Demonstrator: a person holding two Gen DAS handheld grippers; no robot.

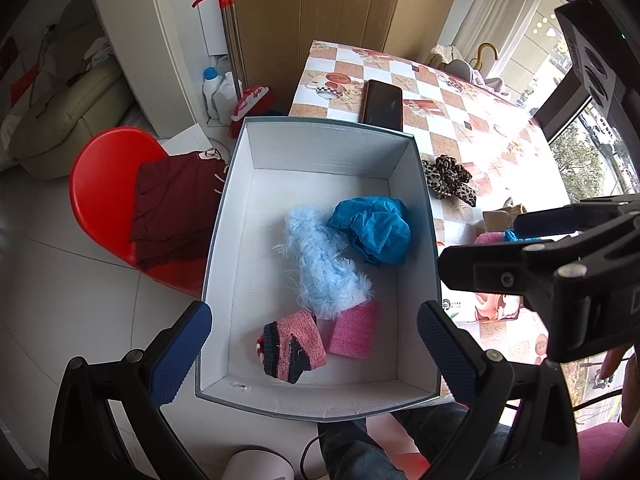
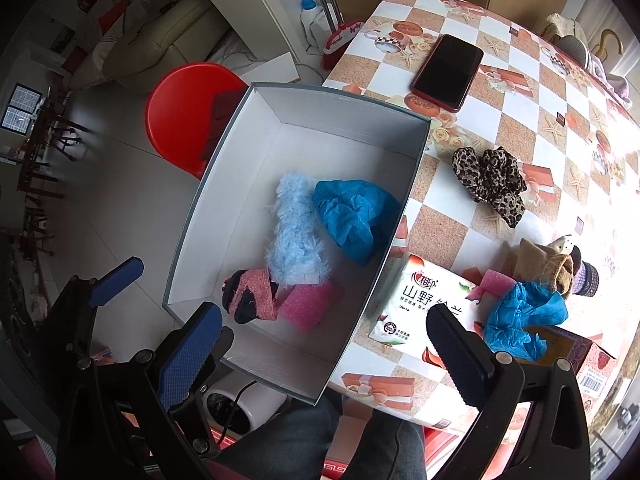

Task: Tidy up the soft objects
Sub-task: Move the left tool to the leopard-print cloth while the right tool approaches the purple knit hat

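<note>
- Checkered tablecloth [image 2: 500,128] under it all; both claws gape wide, holding nothing.
- Right gripper [image 2: 320,356] should drop onto the blue crumpled cloth [image 2: 524,320] at its 3 o'clock.
- Left gripper [image 1: 316,344] hangs over the box [image 1: 320,404], where four soft bits already sit.
- Leopard scrunchie [image 2: 492,178] waits at 1 o'clock.

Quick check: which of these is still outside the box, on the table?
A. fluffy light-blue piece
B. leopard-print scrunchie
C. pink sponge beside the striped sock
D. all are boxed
B: the scrunchie lies on the tablecloth, right of the box.
</note>
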